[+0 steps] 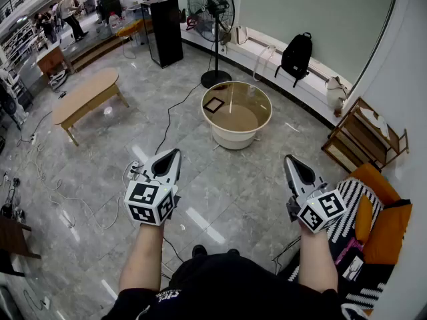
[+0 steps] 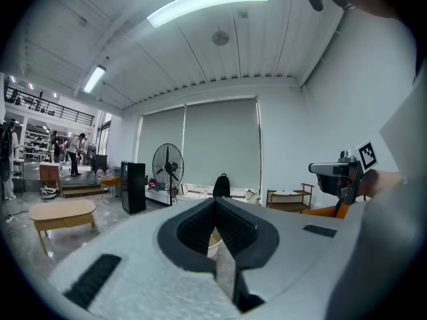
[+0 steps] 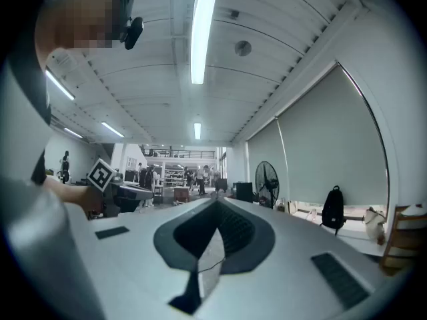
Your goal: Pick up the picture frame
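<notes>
A small dark picture frame (image 1: 214, 104) lies flat on the glass top of a round cream table (image 1: 237, 135), far ahead of me on the grey floor. My left gripper (image 1: 175, 153) is held out at waist height, left of centre, shut and empty. My right gripper (image 1: 288, 159) hangs level at the right, also shut with nothing between its jaws. Both are well short of the table. In the left gripper view my left gripper (image 2: 215, 204) points toward the table, and the right gripper (image 2: 313, 170) shows at the side. The right gripper view shows its own jaws (image 3: 215, 204) closed.
A standing fan (image 1: 211, 5) and a black cabinet (image 1: 163, 31) stand behind the table. A wooden bench (image 1: 85, 99) is at the left, with cables (image 1: 60, 192) on the floor. A wooden shelf (image 1: 360, 135) and orange cushions (image 1: 383, 222) are at the right. A black backpack (image 1: 296, 55) leans on the ledge.
</notes>
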Tool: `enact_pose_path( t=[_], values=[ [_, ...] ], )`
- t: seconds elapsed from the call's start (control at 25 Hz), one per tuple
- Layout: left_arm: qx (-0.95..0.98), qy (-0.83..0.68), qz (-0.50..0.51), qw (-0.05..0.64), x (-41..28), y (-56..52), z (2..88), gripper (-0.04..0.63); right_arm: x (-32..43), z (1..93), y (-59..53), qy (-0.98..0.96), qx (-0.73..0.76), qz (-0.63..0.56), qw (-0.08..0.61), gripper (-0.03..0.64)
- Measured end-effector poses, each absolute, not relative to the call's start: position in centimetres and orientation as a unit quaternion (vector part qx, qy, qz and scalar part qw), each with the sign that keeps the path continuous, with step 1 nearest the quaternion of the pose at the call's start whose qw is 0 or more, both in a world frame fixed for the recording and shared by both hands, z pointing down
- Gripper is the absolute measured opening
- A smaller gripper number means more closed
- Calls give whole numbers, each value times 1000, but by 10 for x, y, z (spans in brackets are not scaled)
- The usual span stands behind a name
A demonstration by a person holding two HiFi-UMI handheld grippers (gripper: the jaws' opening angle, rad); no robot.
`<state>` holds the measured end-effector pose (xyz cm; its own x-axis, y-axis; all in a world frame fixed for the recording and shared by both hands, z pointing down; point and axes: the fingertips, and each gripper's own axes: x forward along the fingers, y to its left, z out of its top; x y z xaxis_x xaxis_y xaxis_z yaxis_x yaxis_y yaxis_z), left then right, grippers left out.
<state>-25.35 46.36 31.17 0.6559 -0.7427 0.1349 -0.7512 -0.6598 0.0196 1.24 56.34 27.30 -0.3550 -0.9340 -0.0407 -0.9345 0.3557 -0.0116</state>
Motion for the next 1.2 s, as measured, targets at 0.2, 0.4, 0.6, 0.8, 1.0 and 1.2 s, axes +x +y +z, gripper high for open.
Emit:
enact_pose_path(
  t=[0.2, 0.4, 0.6, 0.8, 1.0, 1.2],
  values=[
    [906, -417, 62, 39, -262, 472, 322, 9, 16, 281, 571, 822, -569, -4, 24, 2],
    [905, -422, 56, 20, -260, 481, 321, 9, 24, 279, 577, 822, -568, -3, 30, 2],
    [902, -428, 49, 15, -246, 490, 314, 8, 35, 282, 589, 824, -566, -3, 30, 2],
    [900, -433, 47, 11, -232, 505, 313, 8, 41, 292, 608, 839, -542, -13, 33, 3],
    [898, -438, 46, 15, -218, 522, 316, 9, 45, 291, 621, 854, -519, -14, 40, 4],
    [896, -441, 46, 22, -212, 517, 321, 9, 47, 302, 620, 860, -509, -26, 35, 5]
  ],
)
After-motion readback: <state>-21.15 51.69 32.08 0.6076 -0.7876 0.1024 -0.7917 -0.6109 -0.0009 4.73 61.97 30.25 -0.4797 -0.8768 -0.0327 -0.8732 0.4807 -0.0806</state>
